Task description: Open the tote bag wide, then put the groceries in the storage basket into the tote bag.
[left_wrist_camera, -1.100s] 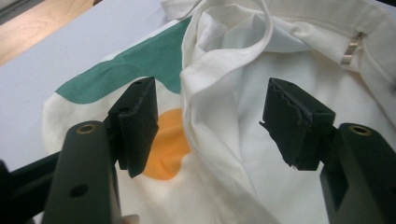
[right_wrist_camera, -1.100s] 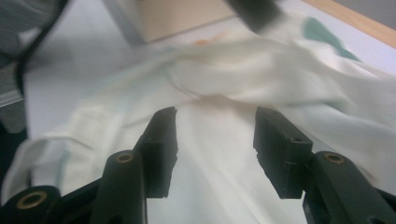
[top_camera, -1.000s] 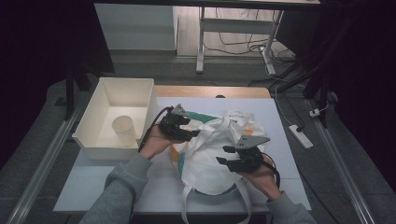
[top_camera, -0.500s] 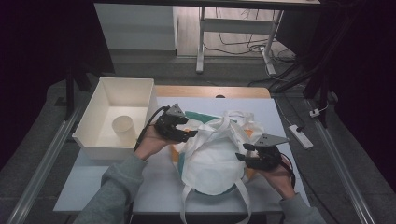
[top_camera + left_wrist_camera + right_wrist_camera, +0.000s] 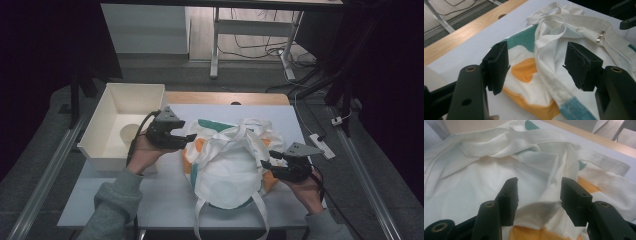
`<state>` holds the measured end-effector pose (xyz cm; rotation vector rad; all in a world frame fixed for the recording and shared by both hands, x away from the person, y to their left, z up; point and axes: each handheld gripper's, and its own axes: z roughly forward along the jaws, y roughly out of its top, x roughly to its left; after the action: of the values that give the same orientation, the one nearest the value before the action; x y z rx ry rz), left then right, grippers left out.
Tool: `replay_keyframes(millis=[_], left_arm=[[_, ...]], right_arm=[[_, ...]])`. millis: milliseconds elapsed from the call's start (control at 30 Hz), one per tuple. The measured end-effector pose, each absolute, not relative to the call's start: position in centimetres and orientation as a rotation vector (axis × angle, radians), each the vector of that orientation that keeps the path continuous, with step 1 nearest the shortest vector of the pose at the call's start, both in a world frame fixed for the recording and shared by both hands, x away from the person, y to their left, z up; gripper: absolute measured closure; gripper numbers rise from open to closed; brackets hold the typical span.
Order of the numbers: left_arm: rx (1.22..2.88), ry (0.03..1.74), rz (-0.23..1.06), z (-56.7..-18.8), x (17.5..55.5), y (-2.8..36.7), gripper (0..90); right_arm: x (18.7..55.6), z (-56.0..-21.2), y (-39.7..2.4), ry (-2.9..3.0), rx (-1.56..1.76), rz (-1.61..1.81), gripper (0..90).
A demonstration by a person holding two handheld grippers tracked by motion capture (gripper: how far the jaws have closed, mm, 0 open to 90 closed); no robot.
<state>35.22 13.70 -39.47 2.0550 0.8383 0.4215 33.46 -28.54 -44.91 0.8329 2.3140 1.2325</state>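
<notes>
We judge the crumpled white cloth tote bag [image 5: 227,165] at frame centre soft, light and floppy; best pinched by its straps [image 5: 549,57]. Left gripper [image 5: 187,138] and right gripper [image 5: 266,159] stand spread, holding nothing.

Dim room, dark at frame edges. Grey floor [image 5: 45,165]; white tabletop [image 5: 170,192] with wooden strip [image 5: 225,97] at centre. White cabinet [image 5: 145,27] upper left, metal table legs [image 5: 216,45] and floor cables [image 5: 250,47] at top centre, power strip [image 5: 320,146] at right.
</notes>
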Motion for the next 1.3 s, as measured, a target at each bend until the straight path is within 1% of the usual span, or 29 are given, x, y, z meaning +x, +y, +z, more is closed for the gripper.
replay_keyframes(millis=[133, 400, 767, 900, 1167, 1300], left_arm=[[2.058, 0.896, 0.474, -39.6, 34.8, 15.5, 35.9], [2.032, 0.965, 0.488, -39.8, 34.8, 18.5, 35.1], [2.005, 1.035, 0.522, -40.0, 35.3, 20.6, 33.4], [2.024, 1.062, 0.537, -40.2, 35.5, 21.2, 33.3], [2.018, 1.142, 0.541, -40.5, 36.0, 23.5, 32.9], [2.025, 1.161, 0.517, -40.9, 36.2, 24.5, 32.7]], right_arm=[[33.4, -44.8, -29.4, 2.289, 0.851, 1.244, 47.7], [33.6, -45.4, -30.7, 2.262, 0.886, 1.227, 46.9], [33.7, -45.5, -30.8, 2.258, 0.881, 1.212, 46.7], [33.8, -45.5, -30.8, 2.260, 0.883, 1.202, 46.7], [33.8, -45.7, -30.6, 2.271, 0.882, 1.208, 46.5], [33.9, -45.8, -30.7, 2.272, 0.887, 1.205, 46.5]])
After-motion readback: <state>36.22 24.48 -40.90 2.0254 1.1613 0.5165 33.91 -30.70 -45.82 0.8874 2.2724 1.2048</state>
